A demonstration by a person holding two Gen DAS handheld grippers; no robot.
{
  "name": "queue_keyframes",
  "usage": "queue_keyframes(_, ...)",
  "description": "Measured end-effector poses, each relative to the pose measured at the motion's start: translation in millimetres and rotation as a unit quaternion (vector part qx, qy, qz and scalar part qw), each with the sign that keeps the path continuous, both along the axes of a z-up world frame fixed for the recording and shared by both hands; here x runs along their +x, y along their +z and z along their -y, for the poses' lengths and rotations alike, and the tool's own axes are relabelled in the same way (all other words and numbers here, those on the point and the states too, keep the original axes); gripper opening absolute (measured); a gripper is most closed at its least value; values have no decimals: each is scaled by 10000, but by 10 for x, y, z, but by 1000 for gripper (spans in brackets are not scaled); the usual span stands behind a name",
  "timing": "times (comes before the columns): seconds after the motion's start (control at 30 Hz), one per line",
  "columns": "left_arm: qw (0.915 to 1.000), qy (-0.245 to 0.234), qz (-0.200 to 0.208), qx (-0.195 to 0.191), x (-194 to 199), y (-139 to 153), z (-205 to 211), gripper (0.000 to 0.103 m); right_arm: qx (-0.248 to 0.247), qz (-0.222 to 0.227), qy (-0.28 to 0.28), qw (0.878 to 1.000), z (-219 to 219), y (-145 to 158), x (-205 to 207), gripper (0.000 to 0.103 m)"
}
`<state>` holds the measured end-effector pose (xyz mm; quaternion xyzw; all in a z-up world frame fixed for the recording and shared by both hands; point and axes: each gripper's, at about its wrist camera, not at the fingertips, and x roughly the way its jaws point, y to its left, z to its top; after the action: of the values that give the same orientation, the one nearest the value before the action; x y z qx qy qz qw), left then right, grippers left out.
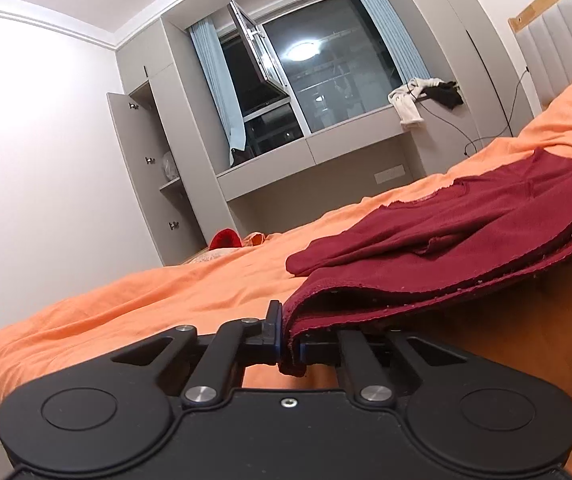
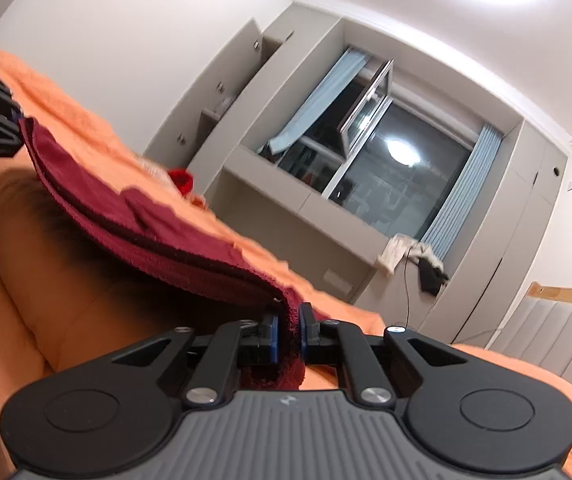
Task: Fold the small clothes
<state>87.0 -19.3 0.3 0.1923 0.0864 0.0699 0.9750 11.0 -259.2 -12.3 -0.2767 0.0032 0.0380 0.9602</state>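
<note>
Stretching from the left gripper (image 1: 289, 344) across to the right gripper (image 2: 289, 334), one dark red garment (image 1: 445, 240) hangs by its near hem above the orange bed (image 1: 126, 300), its long axis running hand to hand and the rest trailing away onto the bedcover toward the far edge. Both pairs of jaws are closed tight on a corner of that doubled hem. Counted: one garment, two grippers, each equally at its own corner.

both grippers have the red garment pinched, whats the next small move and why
Probably lift both together and carry the edge forward over the rest. The left gripper and right gripper each clamp the garment, its near edge already raised off the orange bedding.
</note>
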Motion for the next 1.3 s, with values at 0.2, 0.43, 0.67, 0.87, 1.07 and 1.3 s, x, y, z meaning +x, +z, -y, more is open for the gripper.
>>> queue_keyframes(0.2,9970,-121,542,-533,-147,194,-52,5,94,666,-138,9976,-6,47,-251,8)
queue_keyframes(0.43,9893,-480,1014,-931,-547,401,31,5,284,916,-184,9952,80,204,-638,7)
queue_keyframes(0.67,9822,-871,1115,-1234,-1165,697,-20,5,296,876,-20,9957,229,418,-1355,7)
queue_keyframes(0.87,9828,-954,904,-1301,-1556,900,-157,5,849,688,304,9935,355,650,-1639,7)
queue_keyframes(1.07,9842,-1037,861,-1149,-1485,1098,-118,5,944,765,141,9925,483,730,-1330,7)
queue_keyframes(1.3,9849,-1072,1069,-841,-594,1239,58,5,479,794,-73,9957,504,835,-251,8)
